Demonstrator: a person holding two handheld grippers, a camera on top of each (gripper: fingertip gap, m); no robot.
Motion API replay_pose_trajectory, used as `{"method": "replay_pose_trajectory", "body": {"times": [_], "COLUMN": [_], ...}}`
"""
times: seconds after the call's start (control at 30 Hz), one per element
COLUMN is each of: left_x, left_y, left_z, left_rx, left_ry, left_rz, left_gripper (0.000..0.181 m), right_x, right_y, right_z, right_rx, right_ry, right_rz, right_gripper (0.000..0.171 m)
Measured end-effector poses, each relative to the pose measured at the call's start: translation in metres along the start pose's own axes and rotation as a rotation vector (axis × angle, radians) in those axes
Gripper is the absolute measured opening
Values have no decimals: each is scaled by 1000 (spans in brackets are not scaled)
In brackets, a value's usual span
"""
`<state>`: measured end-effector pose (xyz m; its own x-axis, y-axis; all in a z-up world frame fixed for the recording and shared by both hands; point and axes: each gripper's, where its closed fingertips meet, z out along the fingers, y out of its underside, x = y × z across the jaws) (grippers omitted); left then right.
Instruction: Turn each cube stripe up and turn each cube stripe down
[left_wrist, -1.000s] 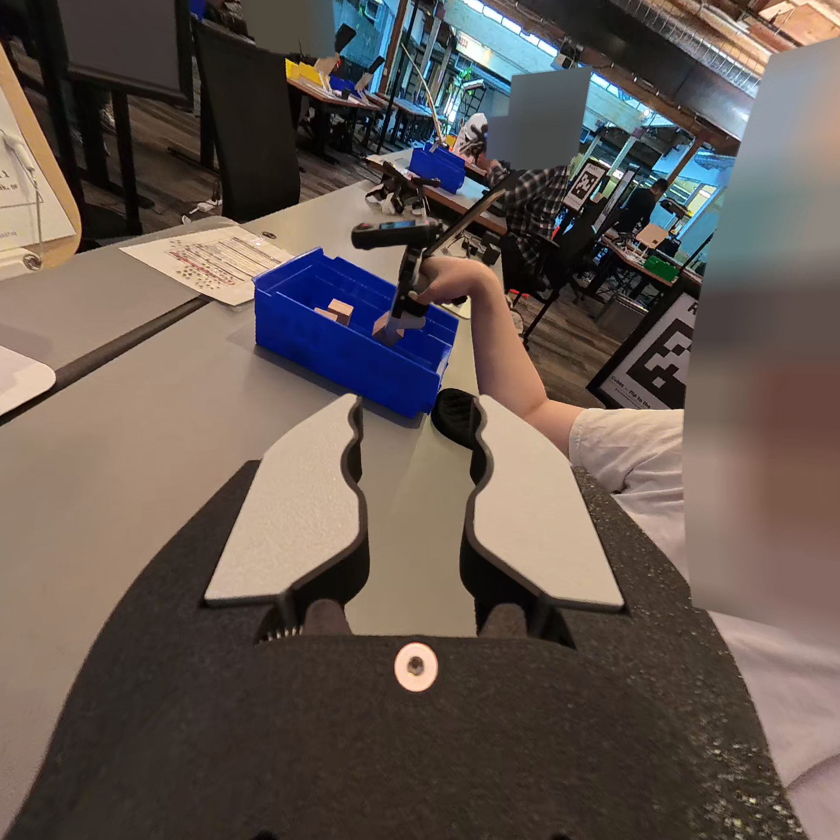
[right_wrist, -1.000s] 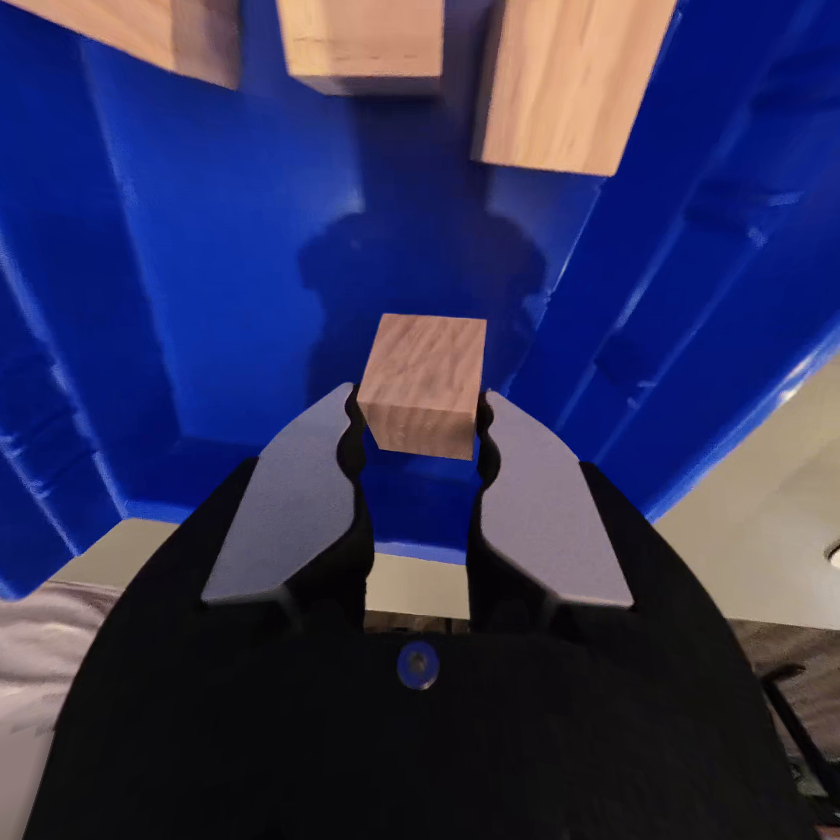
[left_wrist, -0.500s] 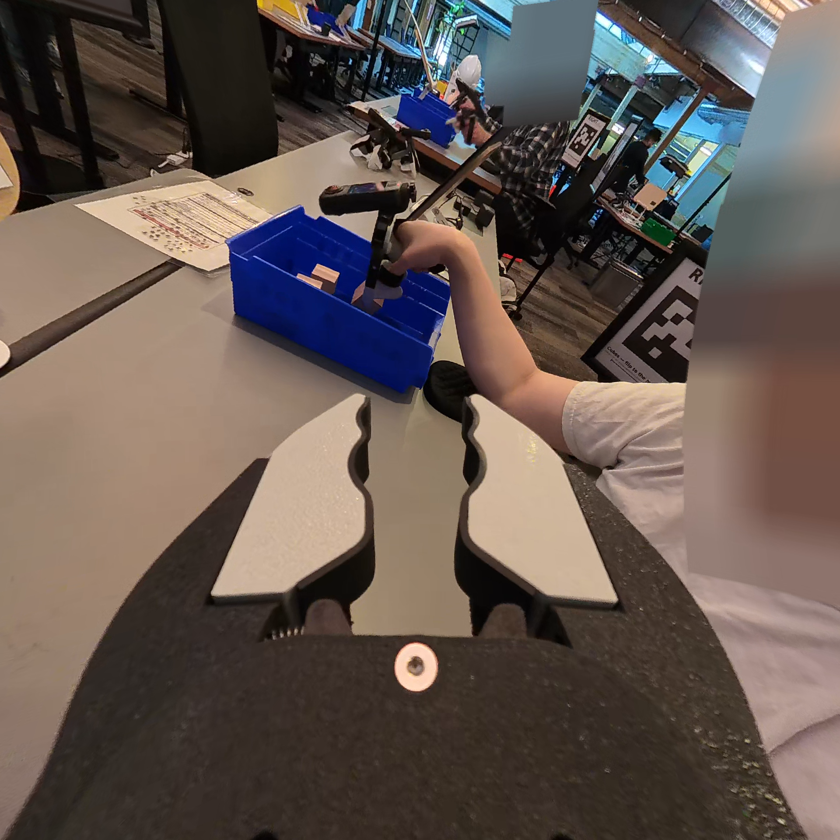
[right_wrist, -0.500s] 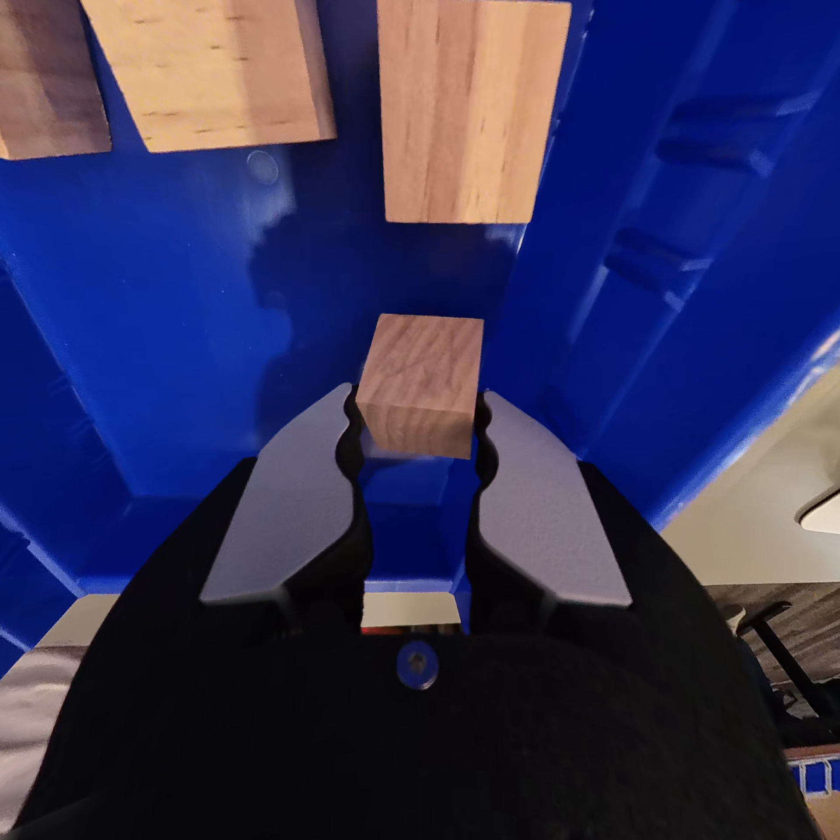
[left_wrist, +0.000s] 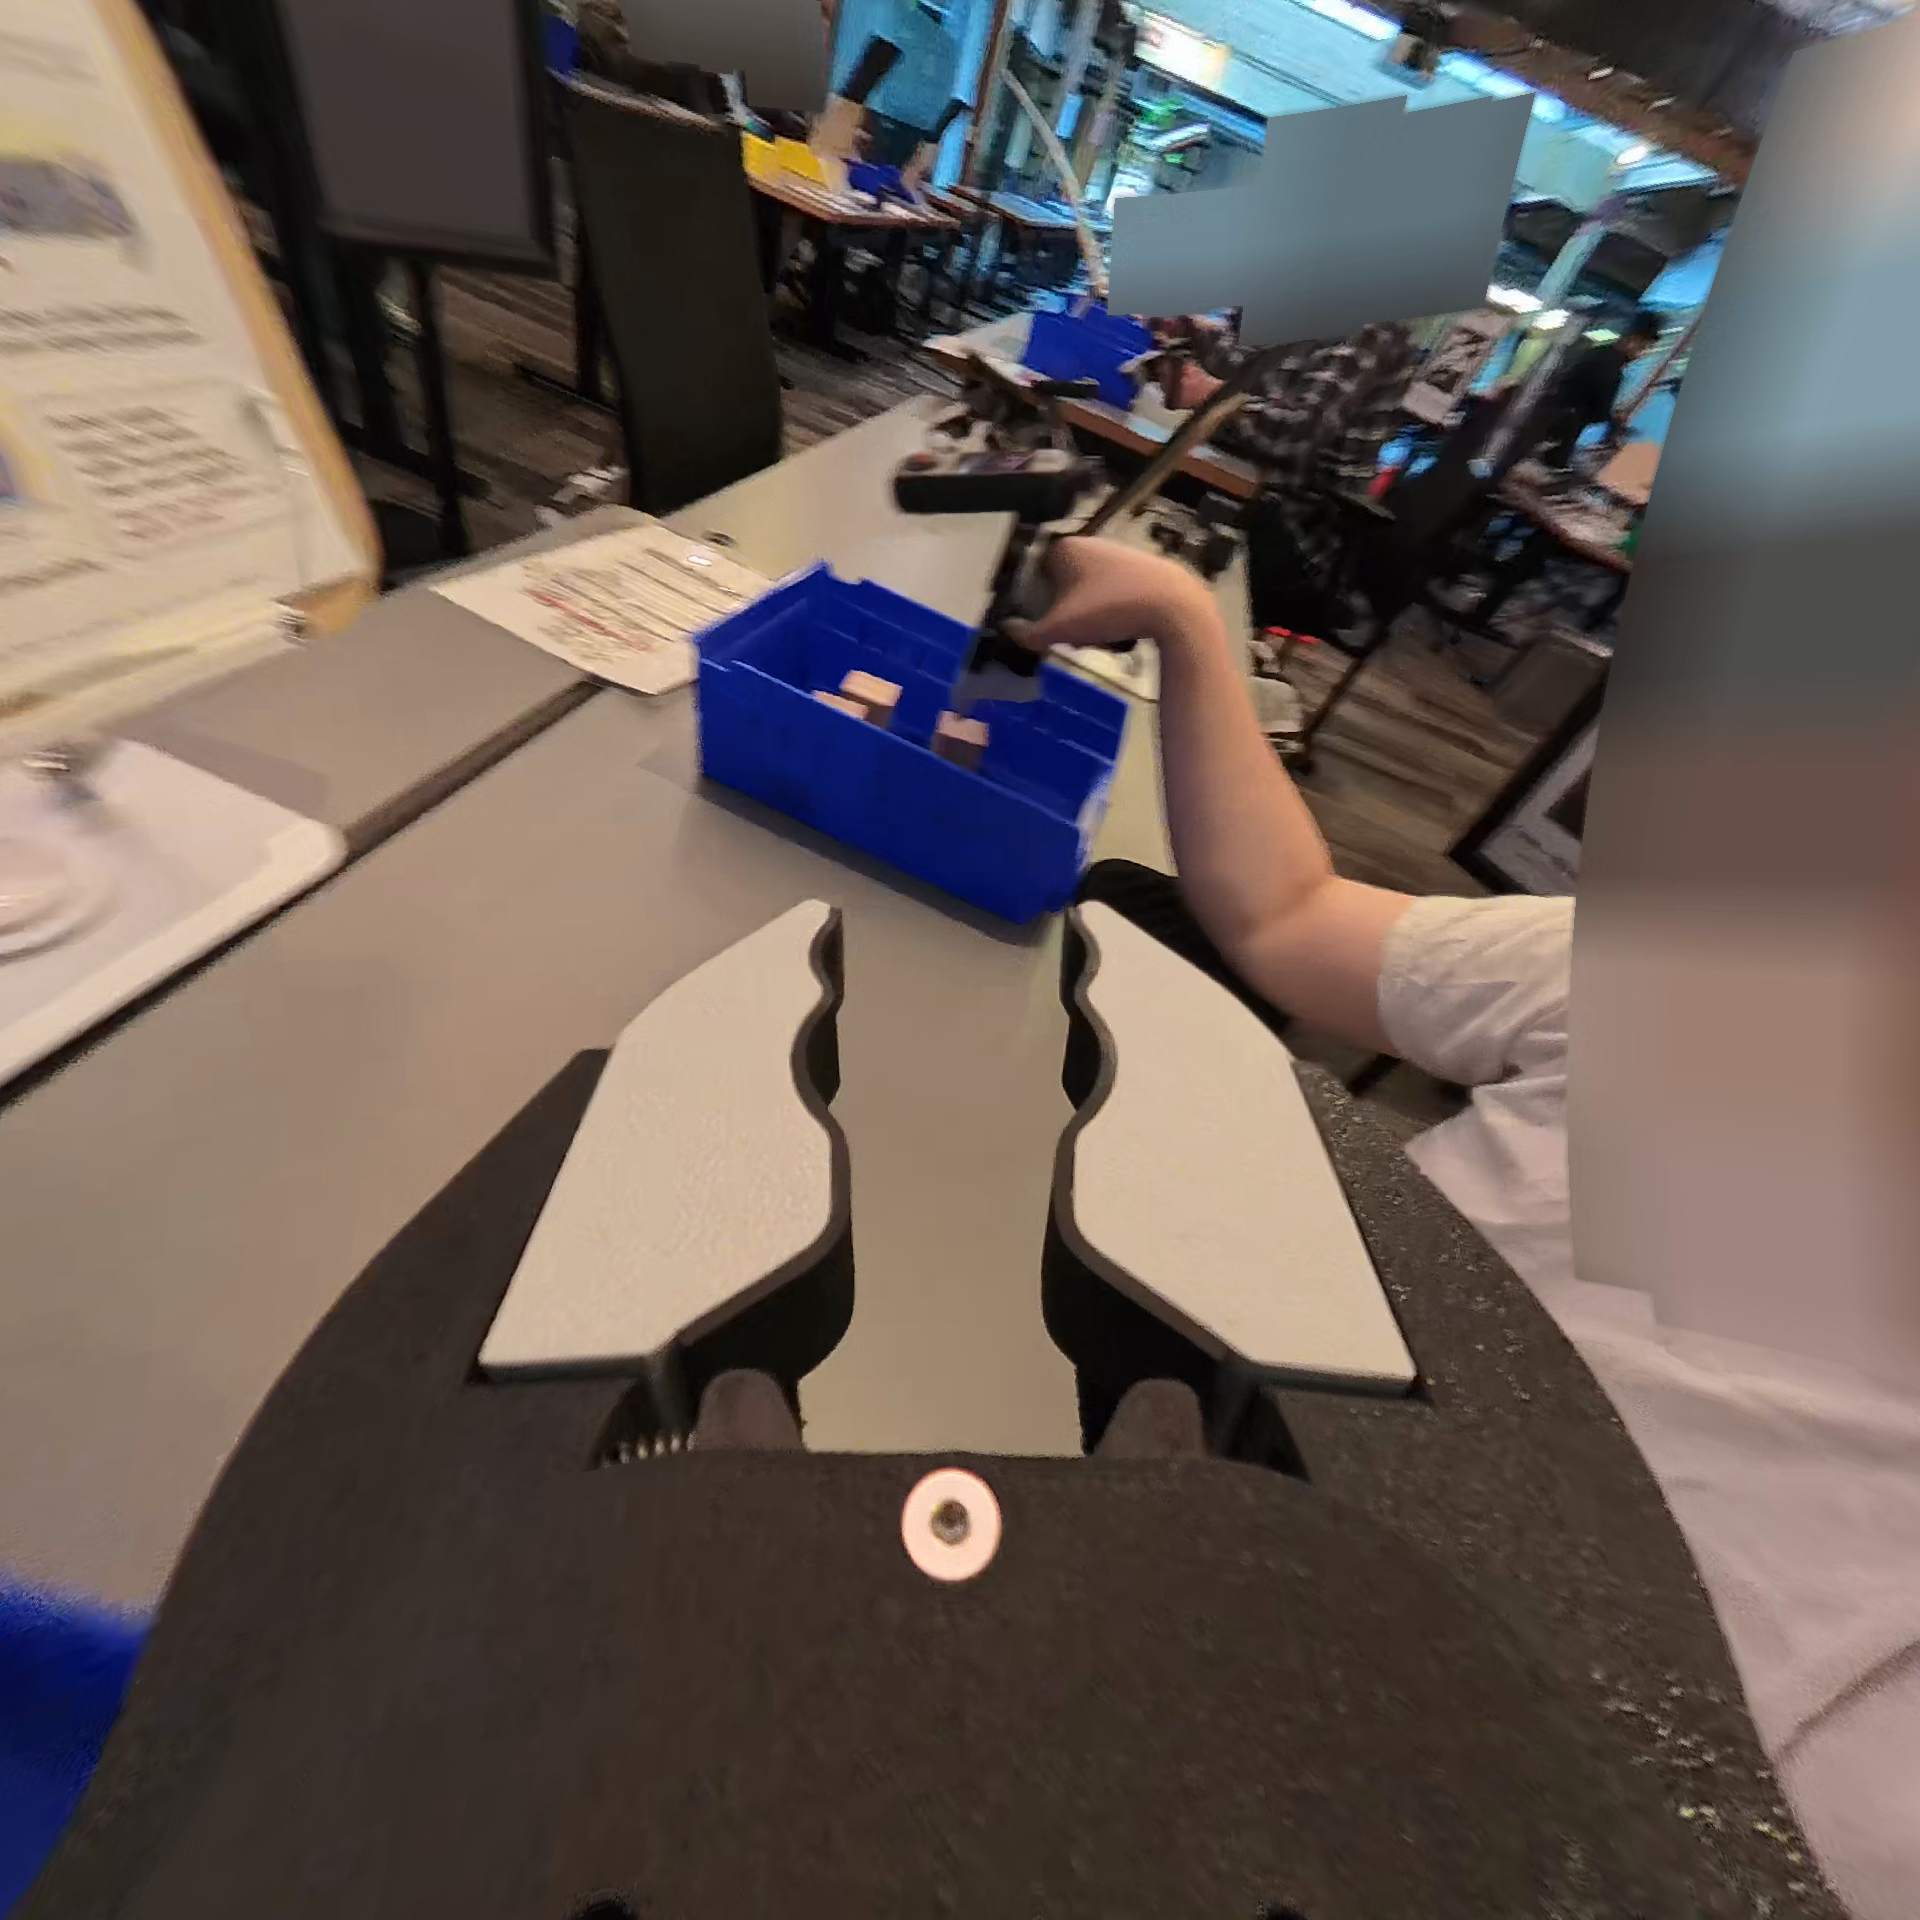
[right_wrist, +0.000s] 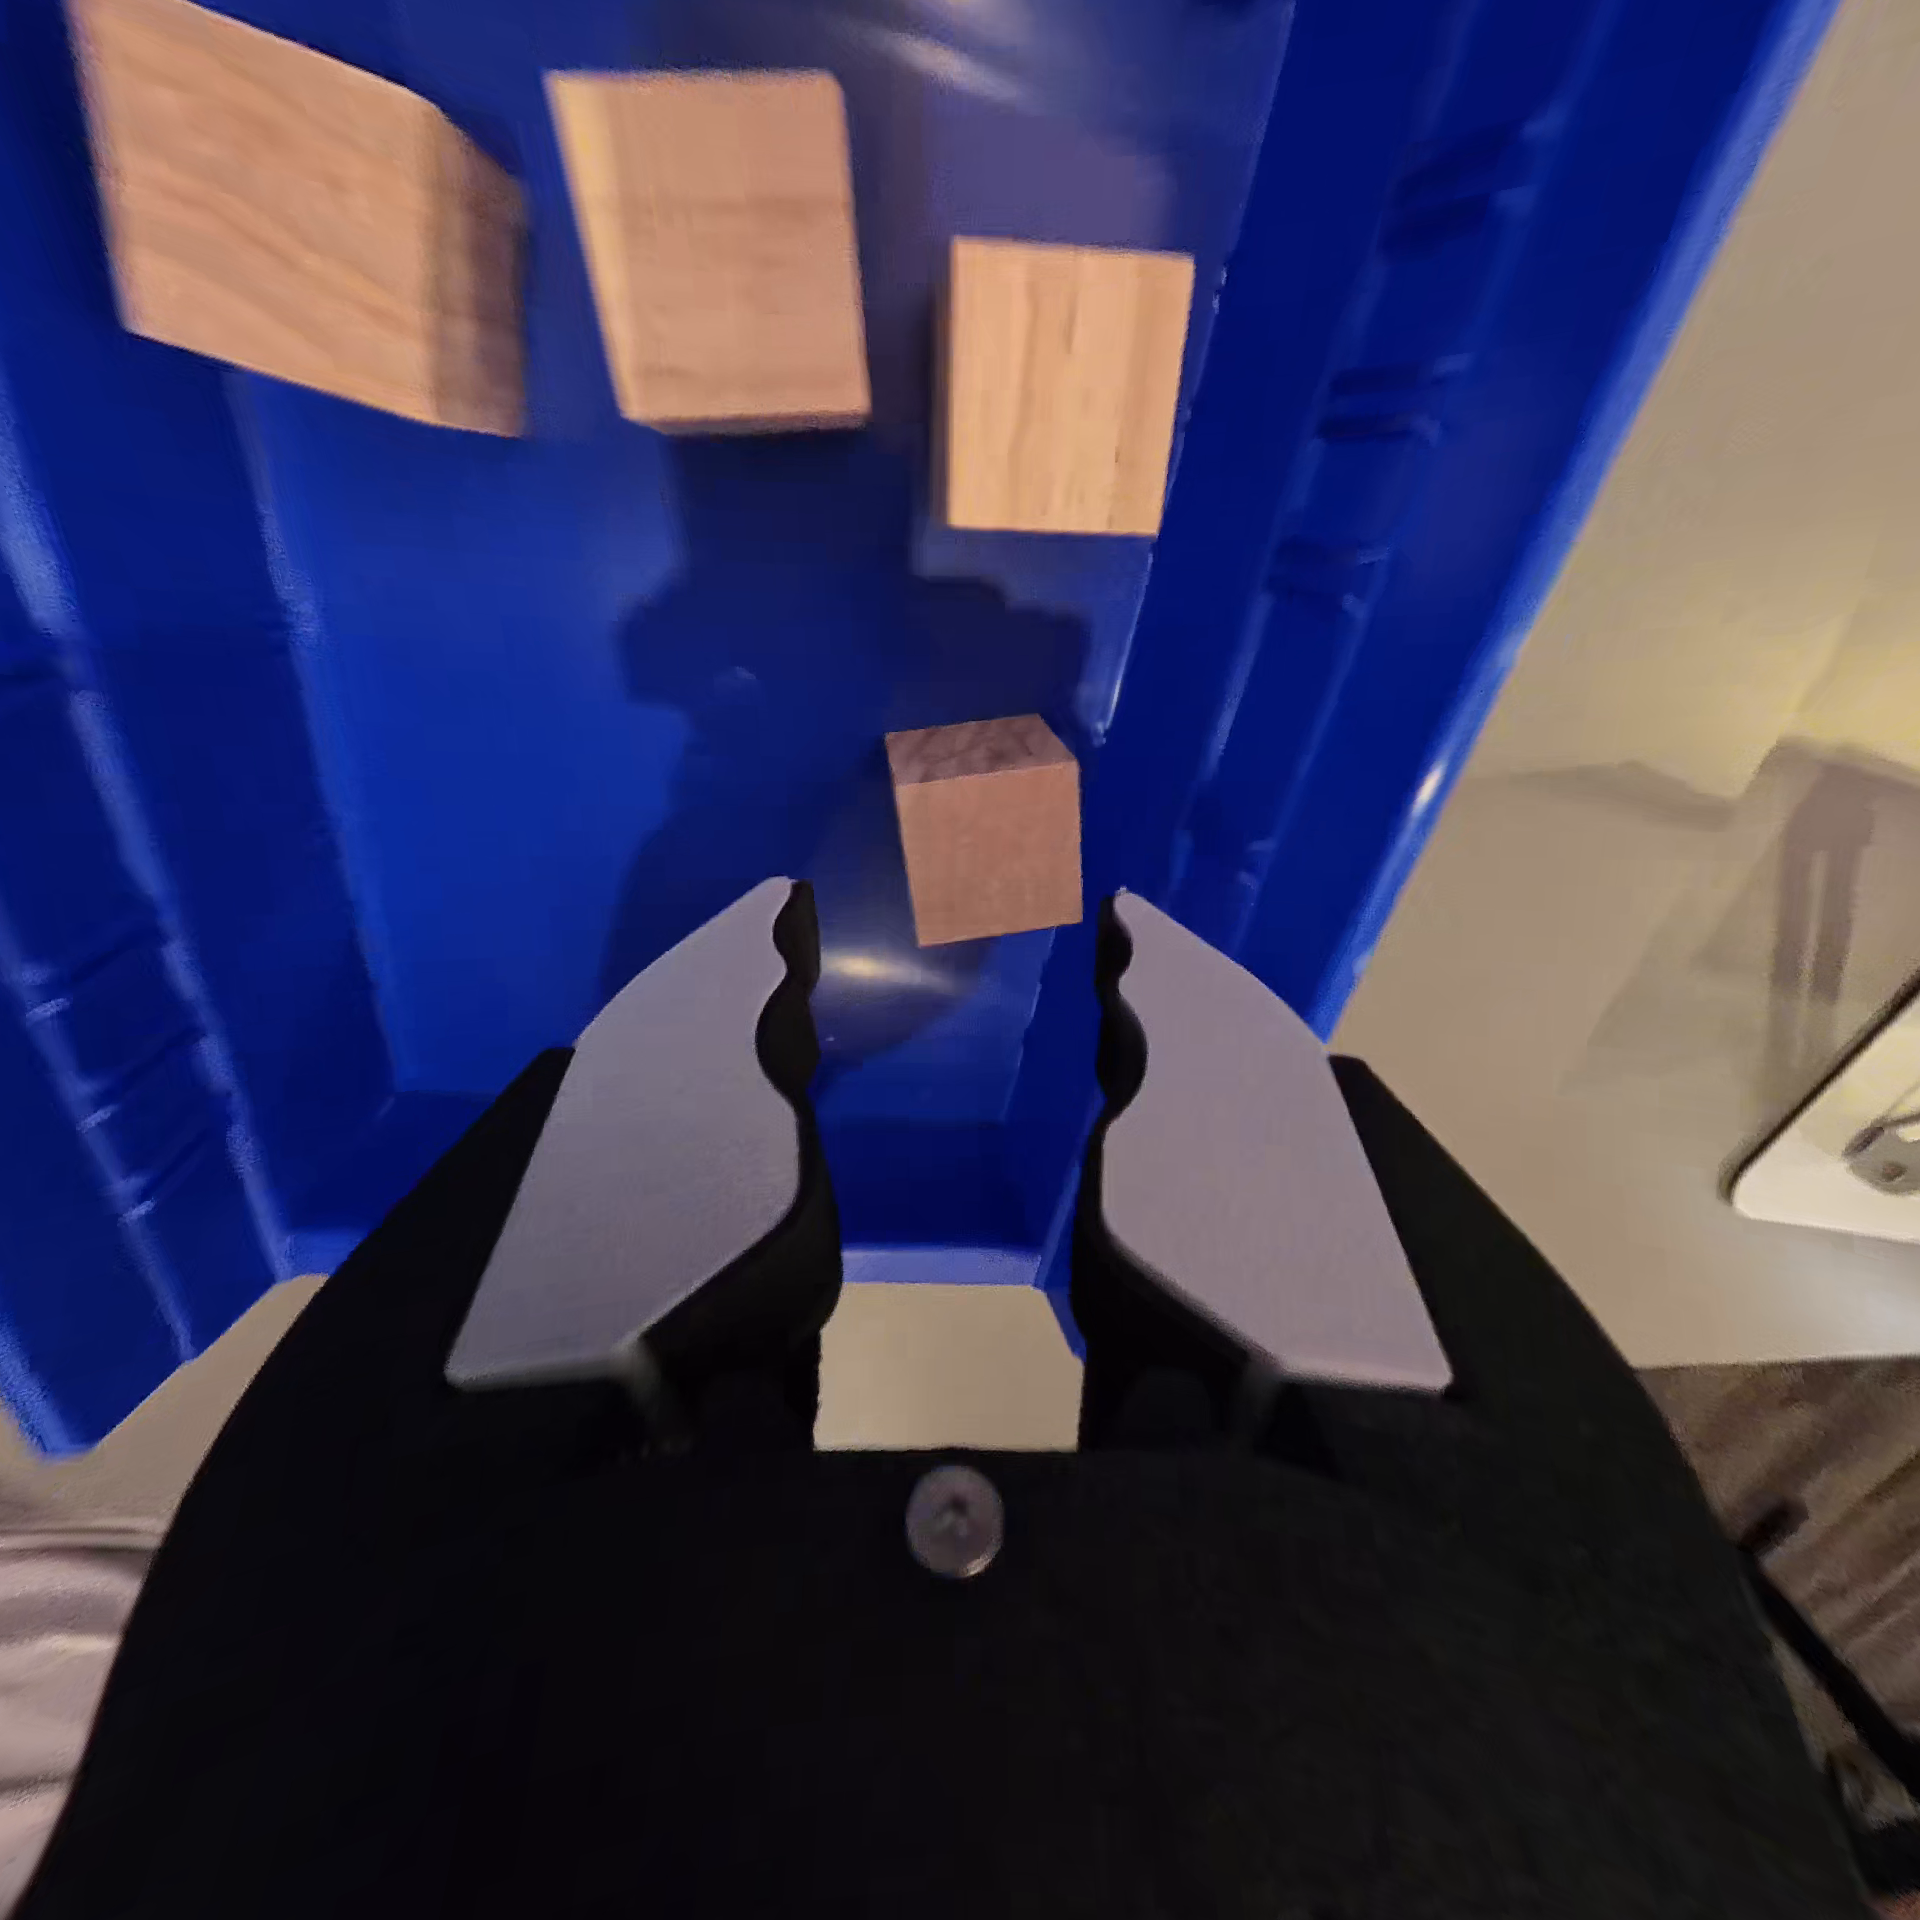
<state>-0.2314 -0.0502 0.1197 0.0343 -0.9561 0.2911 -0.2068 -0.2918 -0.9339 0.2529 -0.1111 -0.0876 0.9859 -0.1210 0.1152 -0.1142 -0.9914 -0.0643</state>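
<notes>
A small darker wooden cube (right_wrist: 987, 842) rests on the floor of the blue bin (right_wrist: 416, 727), near its right wall. My right gripper (right_wrist: 956, 899) is open and empty, its tips just short of that cube. Three lighter wooden cubes (right_wrist: 717, 249) lie farther in the bin. No stripe shows on any visible face. In the left wrist view the bin (left_wrist: 883, 810) stands on the grey table with the right gripper (left_wrist: 997, 675) above it and cubes (left_wrist: 958, 740) inside. My left gripper (left_wrist: 948, 925) is open and empty over the table, short of the bin.
A printed paper sheet (left_wrist: 623, 603) lies behind the bin. A white base (left_wrist: 156, 883) and a framed sign (left_wrist: 135, 364) stand at the left. The person's arm (left_wrist: 1226, 779) reaches in from the right. A black object (left_wrist: 1143, 894) lies by the bin's near corner.
My right gripper has opened and let go of the darker cube, then drawn back; the cube now sits on the bin floor. The left gripper has shifted but stays open.
</notes>
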Motion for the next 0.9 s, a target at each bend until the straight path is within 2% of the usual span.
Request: {"method": "replay_pose_trajectory", "body": {"times": [0.07, 0.13, 0.2, 0.27, 0.37, 0.43, 0.57, 0.9], "left_x": [-22, -63, -103, -133, -173, -202, -240, -276], "left_y": [-1, 10, 33, 59, 90, 112, 157, 202], "left_z": [-25, -58, -92, -113, -122, -131, -149, -154], "left_rx": [-15, -94, -223, -355, -431, -484, -639, -738], "left_ry": [-178, -472, -732, -862, -922, -1001, -1136, -1232], "left_rz": [64, 105, 84, 1, -151, -233, -336, -412], "left_gripper": [40, 41, 52, 49, 44, 45, 62, 62], "right_x": [-10, -22, -35, -49, -59, -68, -76, -77], "right_y": [-8, -18, -29, -39, -50, -51, -49, -51], "right_z": [-26, -56, -85, -111, -143, -153, -152, -136], "right_rx": [119, 267, 420, 557, 722, 770, 759, 677], "right_ry": [5, 23, 30, 49, 154, 160, 152, 180], "right_rz": [-51, -114, -174, -241, -324, -347, -374, -390], "right_gripper": [51, 53, 53, 53, 52, 52, 53, 55]}}
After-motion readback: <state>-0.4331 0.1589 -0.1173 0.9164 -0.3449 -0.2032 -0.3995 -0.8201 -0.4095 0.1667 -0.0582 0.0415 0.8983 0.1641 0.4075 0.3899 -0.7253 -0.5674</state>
